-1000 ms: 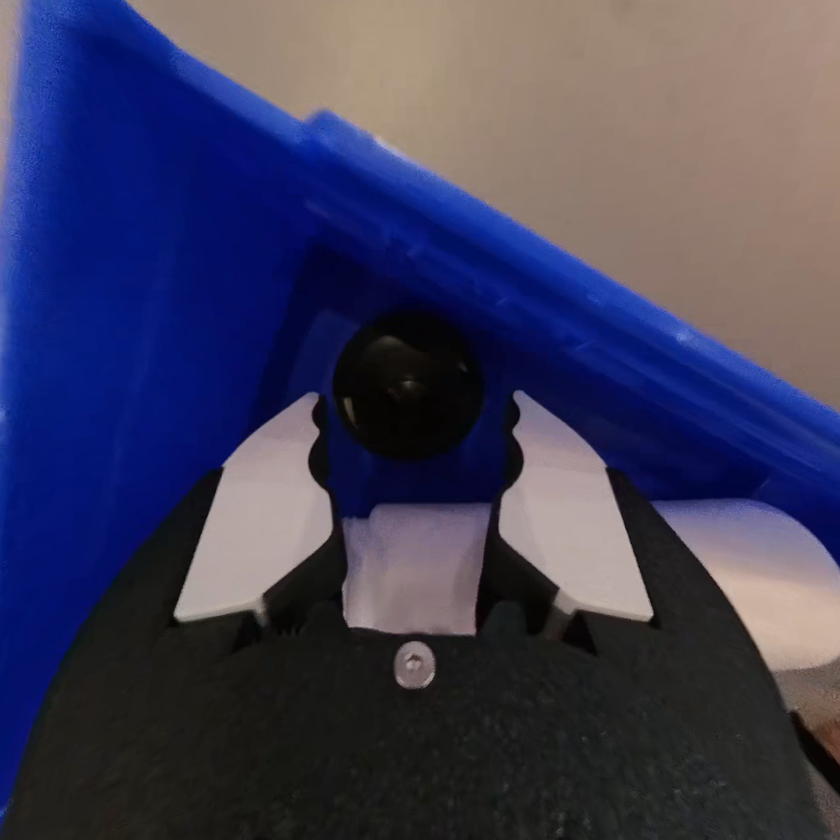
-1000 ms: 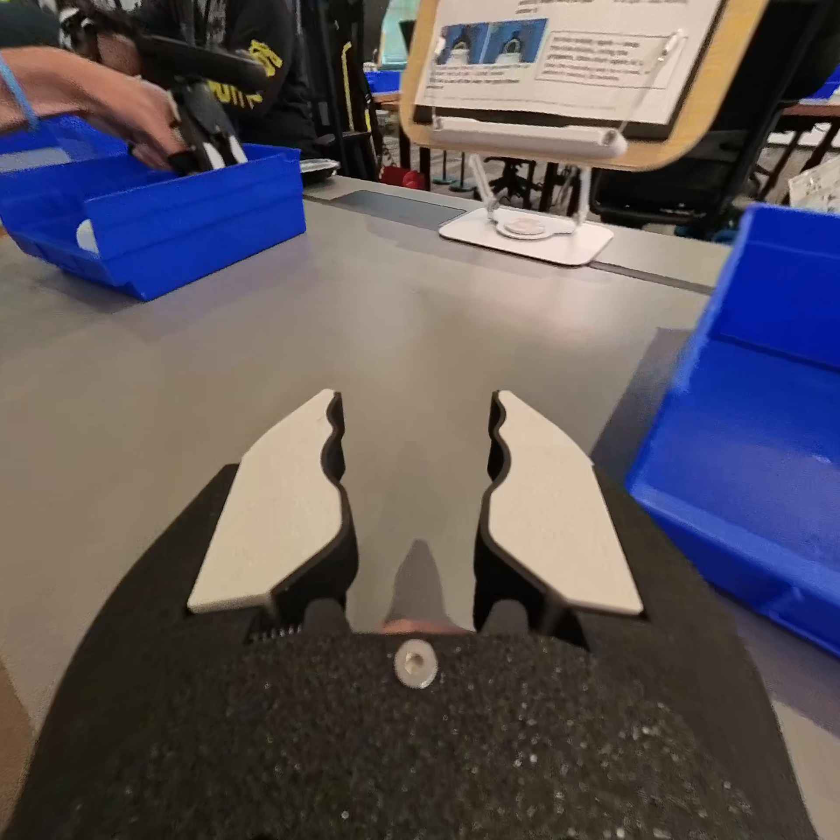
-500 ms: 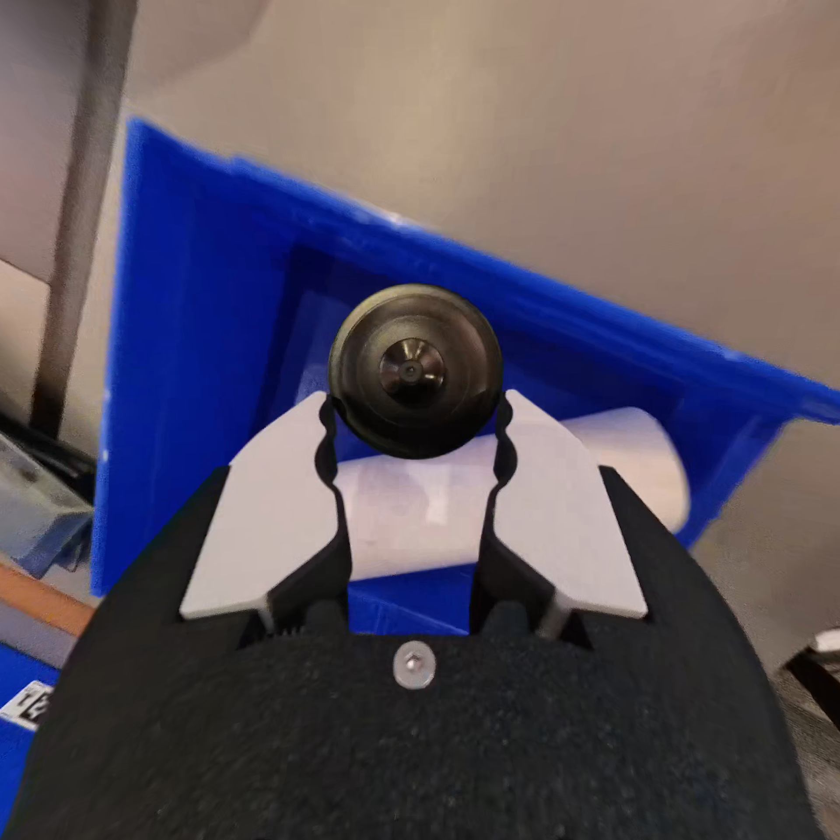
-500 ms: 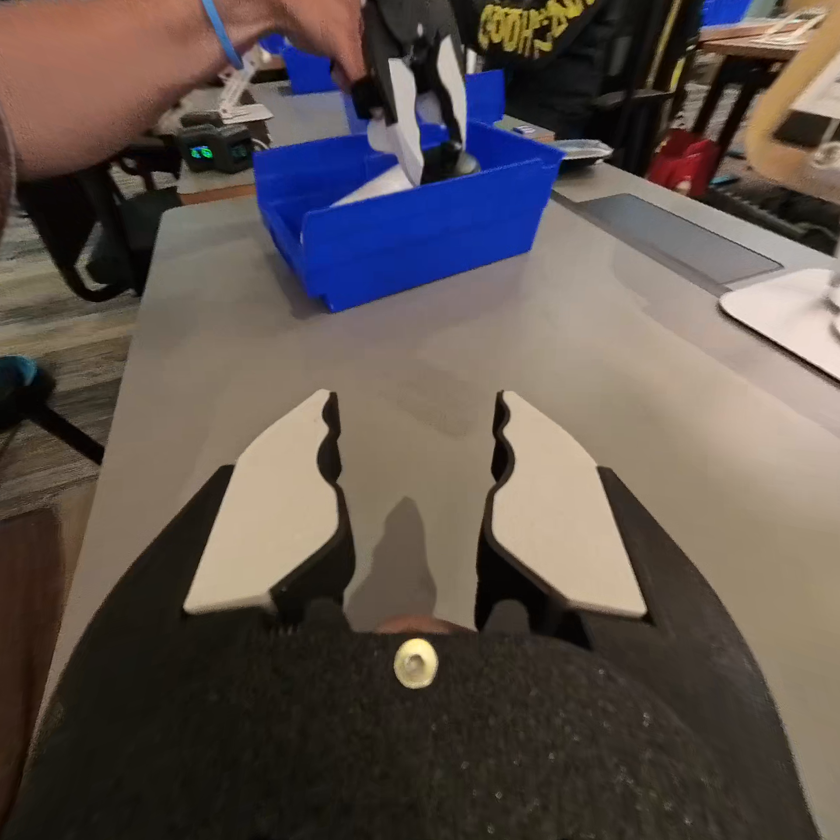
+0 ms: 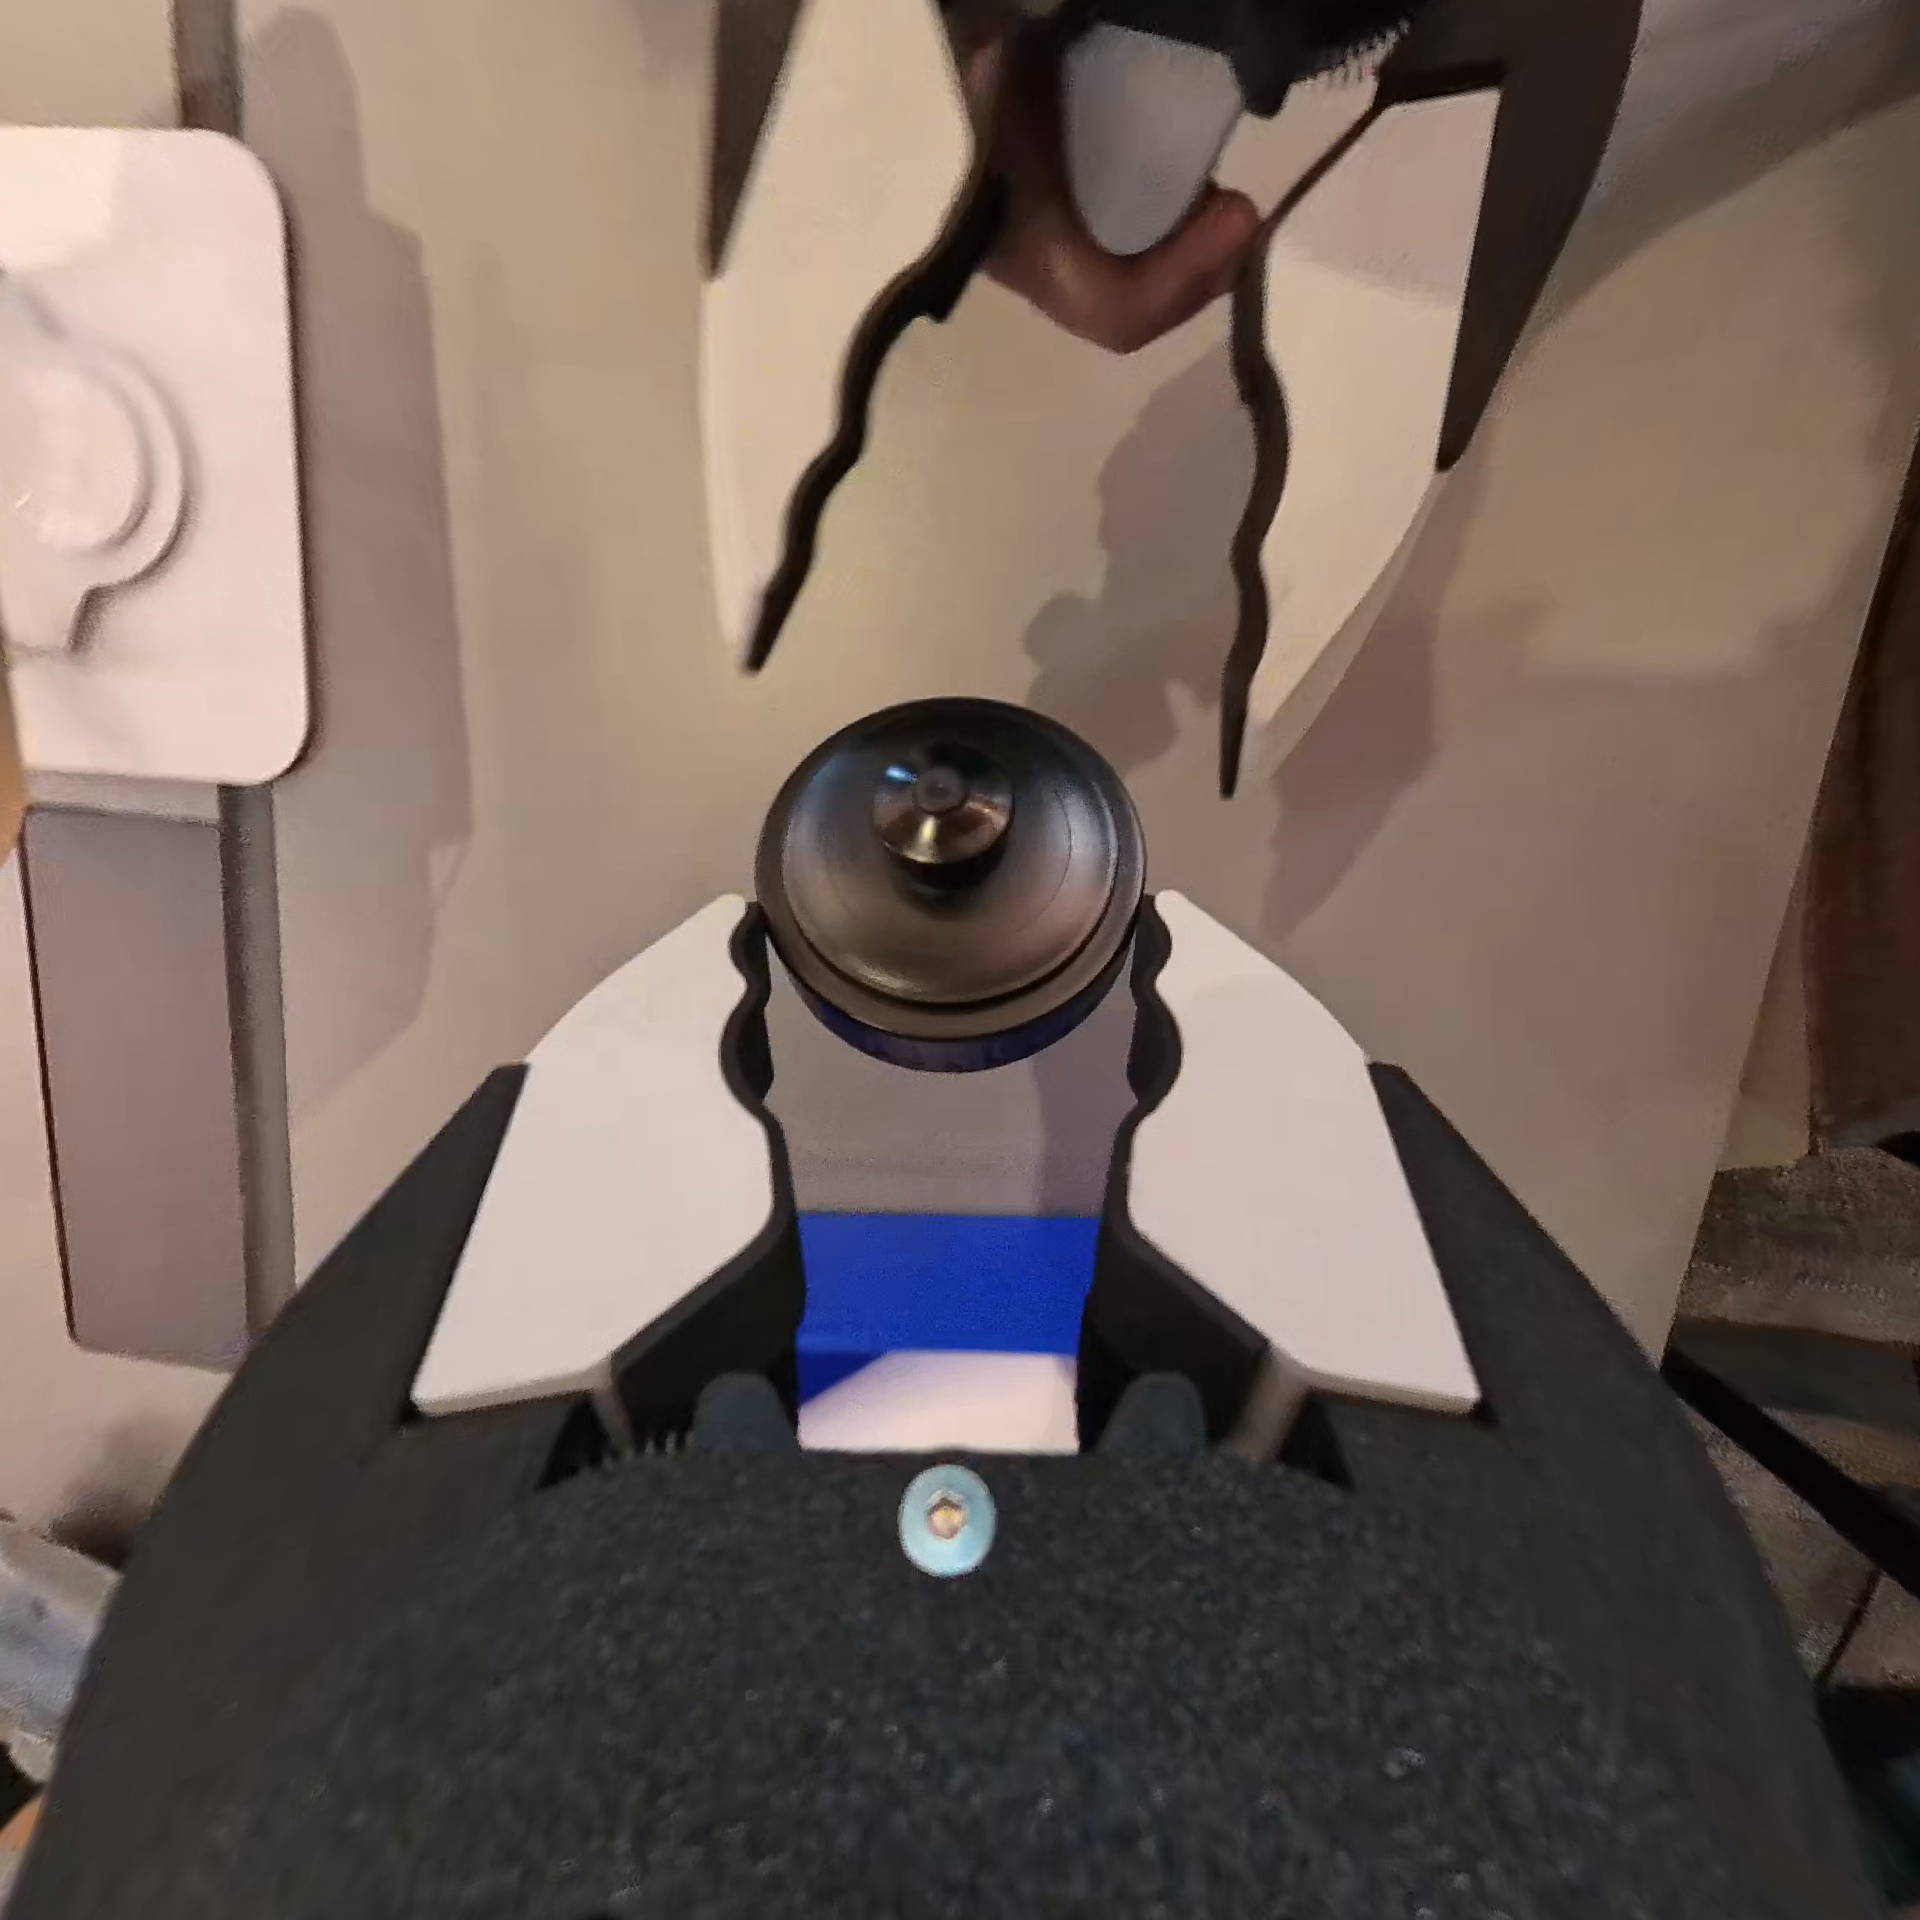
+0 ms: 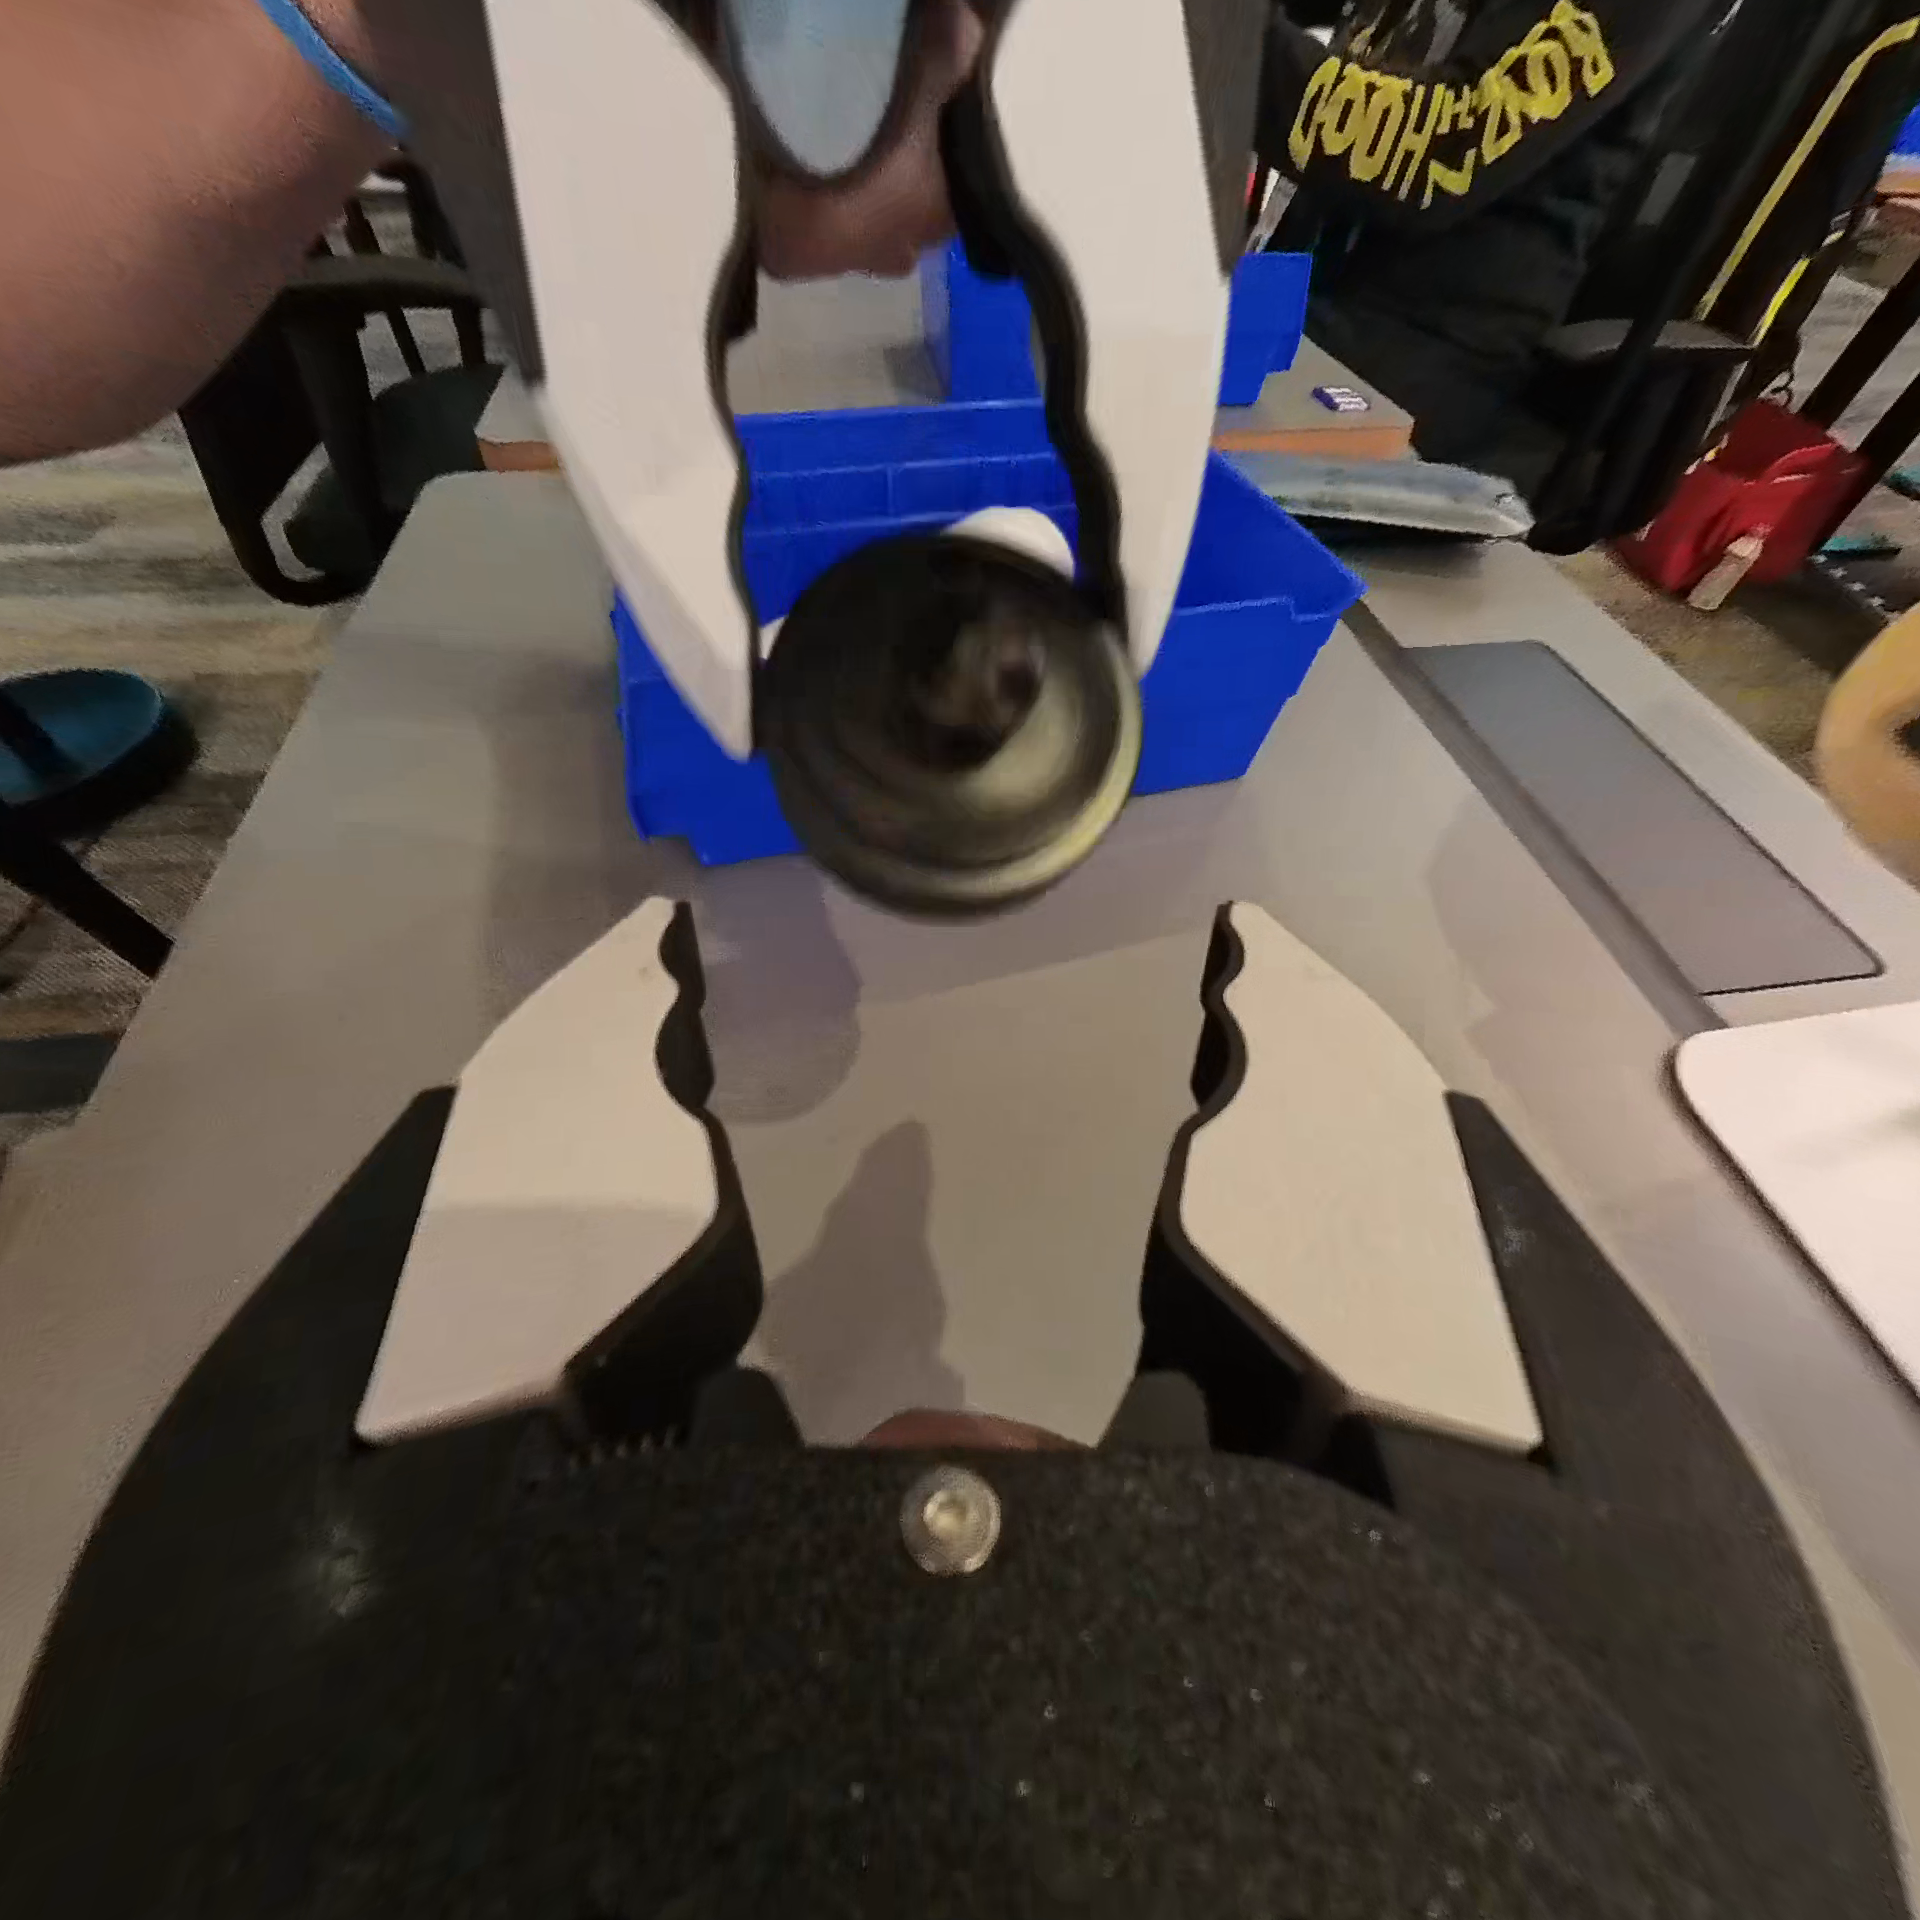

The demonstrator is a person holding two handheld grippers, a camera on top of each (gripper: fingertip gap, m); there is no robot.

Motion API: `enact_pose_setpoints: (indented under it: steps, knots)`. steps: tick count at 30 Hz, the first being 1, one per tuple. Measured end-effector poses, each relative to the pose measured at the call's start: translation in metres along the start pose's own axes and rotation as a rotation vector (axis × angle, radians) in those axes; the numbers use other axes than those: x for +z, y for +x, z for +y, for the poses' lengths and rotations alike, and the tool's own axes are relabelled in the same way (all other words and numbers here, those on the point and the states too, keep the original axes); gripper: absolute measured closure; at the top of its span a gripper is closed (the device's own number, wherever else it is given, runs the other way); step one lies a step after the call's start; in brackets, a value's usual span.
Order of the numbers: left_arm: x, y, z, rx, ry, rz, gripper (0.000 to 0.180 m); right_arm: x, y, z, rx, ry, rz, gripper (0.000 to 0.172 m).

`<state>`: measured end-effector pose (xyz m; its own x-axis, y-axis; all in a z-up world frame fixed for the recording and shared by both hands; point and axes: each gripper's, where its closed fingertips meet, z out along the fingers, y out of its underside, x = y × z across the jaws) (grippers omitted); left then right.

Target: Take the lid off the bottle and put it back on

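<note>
Facing grippers — left gripper [image 5: 948,914] clamping bottle [image 5: 948,883], right gripper [image 6: 951,935] wide.

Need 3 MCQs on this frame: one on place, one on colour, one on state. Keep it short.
1. Where is the bottle?
A. lying in the bin
B. between the left gripper's fingers
C. standing on the table

2. What colour is the lid?
A. black
B. white
C. red

3. How is the right gripper?
A. shut on the lid
B. shut on the bin
C. open, holding nothing

Answers:
1 B: both left pads sit against it, with the blue bin behind it.
2 A: the domed top is dark all over.
3 C: its fingers stand wide apart over bare table.
</note>
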<state>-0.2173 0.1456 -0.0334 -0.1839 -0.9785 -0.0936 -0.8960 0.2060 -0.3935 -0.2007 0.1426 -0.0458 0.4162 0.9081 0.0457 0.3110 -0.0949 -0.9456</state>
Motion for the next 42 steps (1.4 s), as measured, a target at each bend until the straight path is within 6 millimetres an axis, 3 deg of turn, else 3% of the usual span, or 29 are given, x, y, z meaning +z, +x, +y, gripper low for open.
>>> enact_pose_setpoints:
  steps: [2, 7, 13, 22, 26, 29, 31, 34, 37, 39, 42]
  knots:
    - [0.014, 0.005, -0.013, 0.040, -0.030, 0.019, 0.114, -0.008, 0.004, 0.001, -0.010, -0.027, -0.004, 0.082]
    - [0.042, 0.010, -0.039, 0.095, -0.073, 0.058, 0.114, -0.020, 0.002, 0.023, -0.034, -0.145, -0.050, 0.088]
    - [0.058, 0.013, -0.051, 0.117, -0.107, 0.091, 0.114, -0.029, 0.001, 0.042, -0.049, -0.195, -0.049, 0.089]
    - [0.059, 0.022, -0.056, 0.087, -0.042, 0.139, 0.115, -0.036, -0.006, 0.047, 0.000, -0.125, -0.086, 0.096]
    - [0.041, 0.019, -0.051, -0.004, 0.085, 0.080, 0.117, -0.045, -0.004, 0.047, 0.056, -0.080, -0.053, 0.096]
    - [0.018, 0.003, -0.026, -0.145, 0.176, -0.087, 0.107, -0.060, 0.001, 0.047, 0.058, -0.053, 0.026, 0.096]
    - [-0.001, -0.011, 0.008, -0.304, 0.210, -0.205, 0.103, -0.072, 0.003, 0.042, 0.061, -0.010, 0.091, 0.096]
    - [-0.033, -0.041, 0.080, -0.616, 0.211, -0.409, 0.090, -0.088, 0.004, 0.038, 0.015, 0.039, 0.215, 0.096]
    - [-0.060, -0.054, 0.173, -0.942, 0.068, -0.599, 0.092, -0.100, -0.001, 0.036, -0.007, 0.115, 0.306, 0.096]
    - [-0.066, -0.049, 0.224, -1.072, -0.082, -0.696, 0.087, -0.098, -0.006, 0.041, 0.005, 0.117, 0.291, 0.096]
    - [-0.048, -0.041, 0.247, -1.328, 0.016, -0.610, 0.084, -0.097, -0.005, 0.047, -0.020, 0.070, 0.319, 0.096]
